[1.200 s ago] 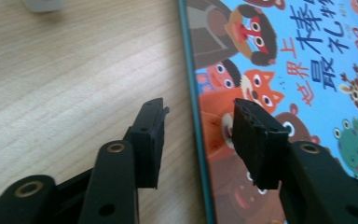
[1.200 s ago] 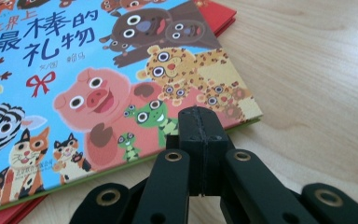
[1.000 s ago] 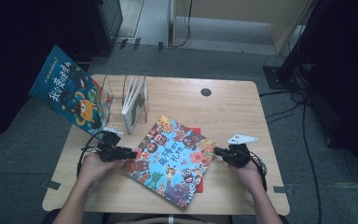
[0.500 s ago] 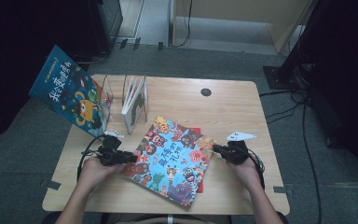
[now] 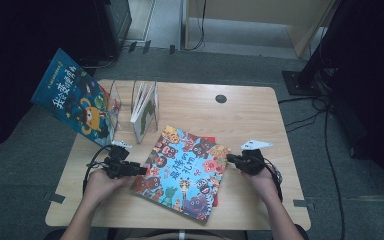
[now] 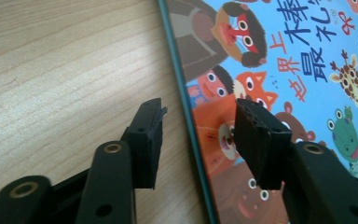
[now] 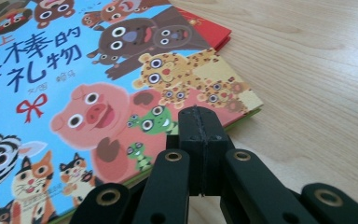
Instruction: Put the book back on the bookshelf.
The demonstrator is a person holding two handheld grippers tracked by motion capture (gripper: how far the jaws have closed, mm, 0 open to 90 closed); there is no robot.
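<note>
Now the left gripper (image 6: 198, 135), its jaws just opening, is straddling the picture book's (image 5: 182, 172) edge on the table (image 5: 260, 110) without pinching it. The right gripper (image 7: 200, 123) is pressing closed and empty at the opposite edge, so the flat book is likely sliding away instead of lifting.

At the wooden table, the left gripper (image 6: 199, 125) has just been opening its black jaws, which now stand apart astride the teal spine edge of the blue picture book covered in cartoon animals (image 6: 279, 88), one over bare wood, one over the cover, neither pressing it. From above, the book (image 5: 185, 172) lies slightly turned from a second ago.
</note>
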